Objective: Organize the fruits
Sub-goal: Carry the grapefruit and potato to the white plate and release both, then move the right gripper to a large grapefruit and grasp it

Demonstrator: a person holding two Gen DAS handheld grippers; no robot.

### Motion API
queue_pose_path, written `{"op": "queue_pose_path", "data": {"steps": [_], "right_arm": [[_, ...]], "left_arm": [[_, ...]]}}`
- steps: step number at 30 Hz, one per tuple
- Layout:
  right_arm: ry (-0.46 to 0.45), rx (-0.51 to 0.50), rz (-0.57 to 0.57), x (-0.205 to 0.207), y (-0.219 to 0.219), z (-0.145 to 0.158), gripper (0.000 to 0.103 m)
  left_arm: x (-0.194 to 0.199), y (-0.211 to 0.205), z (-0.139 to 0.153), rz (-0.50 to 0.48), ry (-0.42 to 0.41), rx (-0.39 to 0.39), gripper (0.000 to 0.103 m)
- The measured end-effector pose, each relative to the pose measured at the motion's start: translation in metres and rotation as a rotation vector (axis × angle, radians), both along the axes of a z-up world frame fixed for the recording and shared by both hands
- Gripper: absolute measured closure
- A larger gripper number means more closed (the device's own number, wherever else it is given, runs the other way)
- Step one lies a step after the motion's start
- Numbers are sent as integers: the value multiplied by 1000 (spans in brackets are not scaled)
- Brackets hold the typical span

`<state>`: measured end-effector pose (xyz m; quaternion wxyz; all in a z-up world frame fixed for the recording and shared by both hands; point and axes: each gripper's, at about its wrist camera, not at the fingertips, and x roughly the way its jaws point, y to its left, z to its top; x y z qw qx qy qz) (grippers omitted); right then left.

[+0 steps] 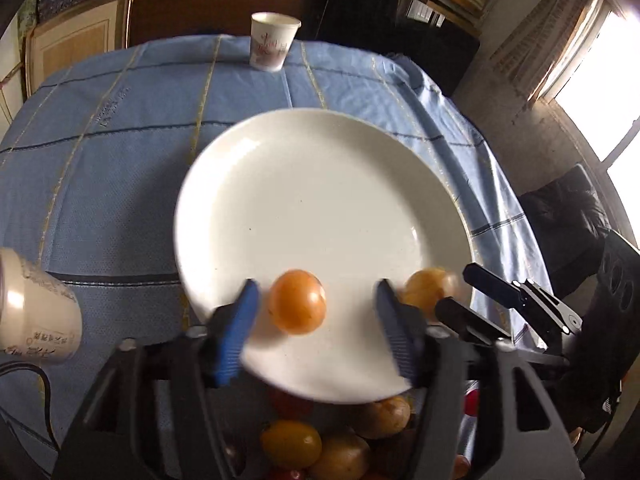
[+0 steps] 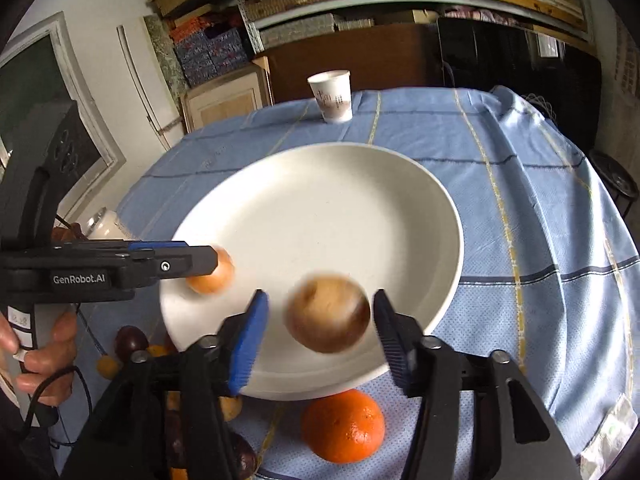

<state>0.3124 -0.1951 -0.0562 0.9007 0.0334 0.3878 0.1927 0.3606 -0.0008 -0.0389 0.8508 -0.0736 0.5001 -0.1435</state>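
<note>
Nearest, the left gripper (image 1: 316,312) stands wide, an orange-yellow fruit (image 1: 297,302) free between its fingers over the white plate's (image 1: 320,184) near rim. The right gripper (image 2: 320,320), also spread, frames a blurred brownish fruit (image 2: 327,313). Judged best: release low so neither rolls off. Loose fruit (image 1: 292,442) crowds the tablecloth's (image 1: 100,168) near edge; beyond, the plate offers room; a paper cup (image 1: 273,42) stands at the far edge.

We note a glossy, smooth white ceramic plate (image 2: 320,216) on a matt, woven blue cloth (image 2: 520,208) covering the desk. Beyond the plate stands a paper cup (image 2: 331,96). Nearer than the plate, the orange (image 2: 342,426) shows a dimpled, slightly shiny peel.
</note>
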Motion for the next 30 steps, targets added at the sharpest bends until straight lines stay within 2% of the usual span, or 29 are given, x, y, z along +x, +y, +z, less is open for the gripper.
{"op": "queue_pose_path", "data": {"steps": [1, 3, 5, 7, 8, 11, 15, 19, 21, 23, 25, 30], "right_arm": [[-21, -3, 4, -5, -1, 5, 45], [-64, 0, 11, -17, -3, 12, 44], [-94, 27, 19, -34, -8, 17, 43], [-96, 63, 40, -55, -13, 15, 37], [-97, 77, 52, -66, -15, 13, 35], [-86, 100, 93, -99, -18, 1, 33], [-55, 162, 148, -130, -20, -9, 32], [11, 259, 196, -141, -20, -20, 32], [31, 295, 190, -142, -24, -22, 32], [54, 288, 175, -142, -23, -26, 32], [78, 264, 159, -143, -21, -29, 32], [68, 188, 123, -151, -16, -30, 32]], "left_arm": [[-6, 1, 5, 4, -18, 0, 31], [-22, 5, 14, 2, -48, 6, 30], [-47, 13, 23, 23, -95, 8, 26], [-80, 24, 30, 69, -171, 9, 7], [-93, 29, 32, 90, -195, 15, 5], [-135, 42, 28, 106, -245, 26, 5], [-174, 57, 14, 119, -274, -7, 5], [-193, 76, 3, 204, -278, -6, 5], [-197, 80, 0, 244, -286, 28, 5], [-199, 82, -3, 260, -284, 60, 5], [-198, 83, -5, 255, -274, 55, 5], [-198, 79, -9, 234, -258, 57, 5]]}}
